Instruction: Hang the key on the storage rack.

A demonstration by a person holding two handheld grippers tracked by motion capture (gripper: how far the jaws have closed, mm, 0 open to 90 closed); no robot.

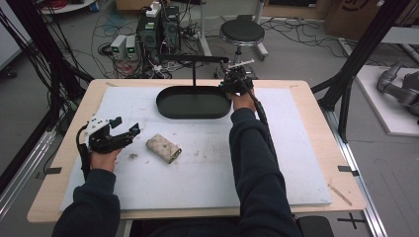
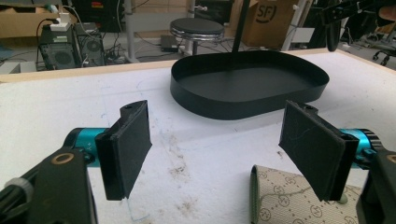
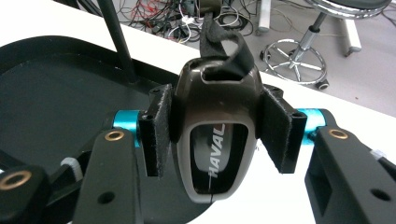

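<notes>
1. While the right gripper clamps a car key fob between its pads, it hangs over the right end of the black oval tray at the far middle of the tabletop — so the carrying looks nearly done and the setting down is what remains, by my reading.
2. Both pads press the fob's flanks, with the jaws standing at a middling width set by the fob's body.
3. In the right gripper view the fob's long axis runs along the jaws: its rounded printed end toward the camera, its strap end away toward the far edge of the table, where a dark strap curls up from it.
4. Whether the fob already touches the tray floor I cannot tell; it appears to sit over the tray's rim, partly above the white mat.
5. Near the left edge, the left gripper rests low on the mat with its jaws wide apart and nothing between them.
6. Just beside it, toward the middle, lies a patterned beige wallet, its long axis slanting from far-left to near-right — untouched, and likely the next thing for the tray.
7. So far the tray's floor looks bare.
</notes>
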